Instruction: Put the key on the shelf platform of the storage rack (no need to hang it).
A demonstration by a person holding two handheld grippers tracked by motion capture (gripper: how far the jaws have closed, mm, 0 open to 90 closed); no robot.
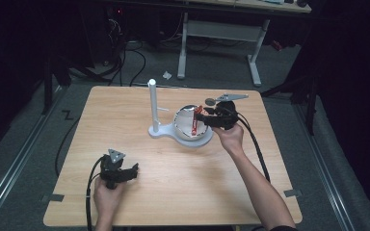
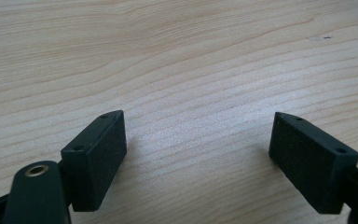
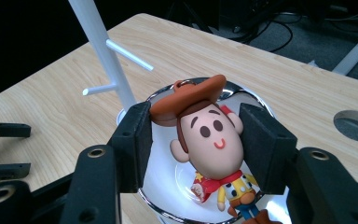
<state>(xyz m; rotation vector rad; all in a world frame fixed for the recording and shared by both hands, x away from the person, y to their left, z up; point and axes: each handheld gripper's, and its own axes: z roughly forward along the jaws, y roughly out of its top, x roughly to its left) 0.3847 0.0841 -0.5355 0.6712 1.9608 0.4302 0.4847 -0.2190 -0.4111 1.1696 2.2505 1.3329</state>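
Right gripper (image 3: pixel 193 140) pinches the head of a small plastic cowboy figure with a brown hat (image 3: pixel 209 140) over the shiny round metal bowl (image 3: pixel 168 196) at frame centre — left gripper (image 2: pixel 198 158), lower left, jaws spread over the bare light wooden table (image 2: pixel 177 56).

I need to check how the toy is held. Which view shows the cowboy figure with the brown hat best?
The right gripper view: the cowboy figure with the brown hat sits close up between the right gripper jaws, above the shiny metal bowl. The high view shows only a small red streak. The left gripper view faces bare wooden table.
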